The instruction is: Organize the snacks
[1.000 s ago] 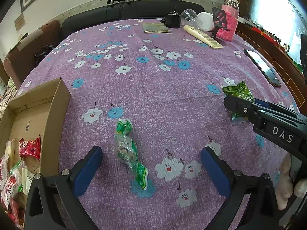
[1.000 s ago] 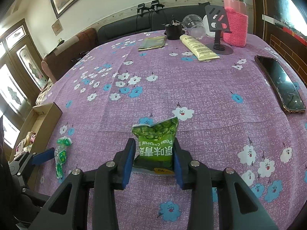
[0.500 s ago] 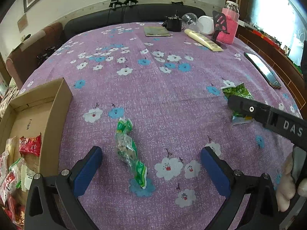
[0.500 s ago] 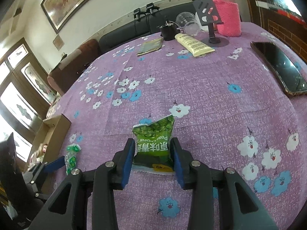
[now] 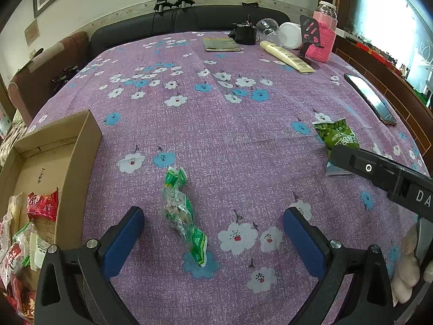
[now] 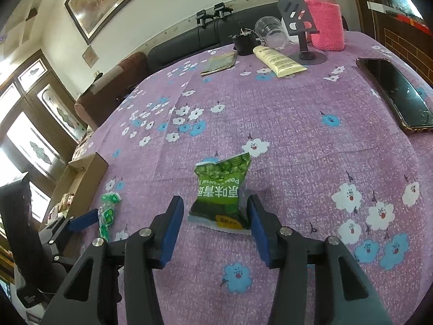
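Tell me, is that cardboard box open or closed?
Open. The cardboard box has no lid over it, and snack packets show inside from above.

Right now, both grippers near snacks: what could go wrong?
1. The right gripper is open around the green pea packet; closing may crush it.
2. The left gripper straddles the twisted candy wrapper off-centre, so it may catch only the thin tail.
3. The cardboard box wall stands high.

Phone [image 6: 395, 92] (face up), lotion tube [image 6: 277, 61].
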`<state>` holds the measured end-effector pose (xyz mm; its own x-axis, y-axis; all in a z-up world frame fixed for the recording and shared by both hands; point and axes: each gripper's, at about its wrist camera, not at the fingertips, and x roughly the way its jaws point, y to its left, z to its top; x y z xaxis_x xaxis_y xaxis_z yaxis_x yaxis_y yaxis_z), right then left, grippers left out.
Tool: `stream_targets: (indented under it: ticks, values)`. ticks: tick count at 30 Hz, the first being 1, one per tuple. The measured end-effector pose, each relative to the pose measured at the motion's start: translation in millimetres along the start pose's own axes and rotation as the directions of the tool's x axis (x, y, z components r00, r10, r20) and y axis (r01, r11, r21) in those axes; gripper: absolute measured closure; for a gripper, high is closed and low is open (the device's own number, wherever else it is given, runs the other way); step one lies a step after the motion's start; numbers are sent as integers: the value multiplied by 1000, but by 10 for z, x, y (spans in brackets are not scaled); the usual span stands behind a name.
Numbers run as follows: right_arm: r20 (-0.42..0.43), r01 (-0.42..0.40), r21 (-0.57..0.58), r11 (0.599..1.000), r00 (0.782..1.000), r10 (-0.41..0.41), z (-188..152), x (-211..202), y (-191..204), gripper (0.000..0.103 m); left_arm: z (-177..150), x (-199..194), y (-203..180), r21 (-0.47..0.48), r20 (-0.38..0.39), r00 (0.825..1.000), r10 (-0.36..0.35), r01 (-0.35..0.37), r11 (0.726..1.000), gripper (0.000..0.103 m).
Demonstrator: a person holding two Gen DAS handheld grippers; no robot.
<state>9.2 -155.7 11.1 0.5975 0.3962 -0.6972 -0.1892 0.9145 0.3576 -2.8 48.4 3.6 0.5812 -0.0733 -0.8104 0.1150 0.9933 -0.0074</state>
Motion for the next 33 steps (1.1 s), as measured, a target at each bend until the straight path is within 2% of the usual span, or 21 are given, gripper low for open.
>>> stream_targets:
  ticks: [17,33]
  values:
    - [4,15,-7,1000,1000,-15,-43,-44,0,55,5,-1,-3,0,1,1000,0,0,1000,0]
    - [2,0,-11,1000,1000,0,-51,-51,6,50,8,3,-3,0,1,1000,1,-1,1000,0]
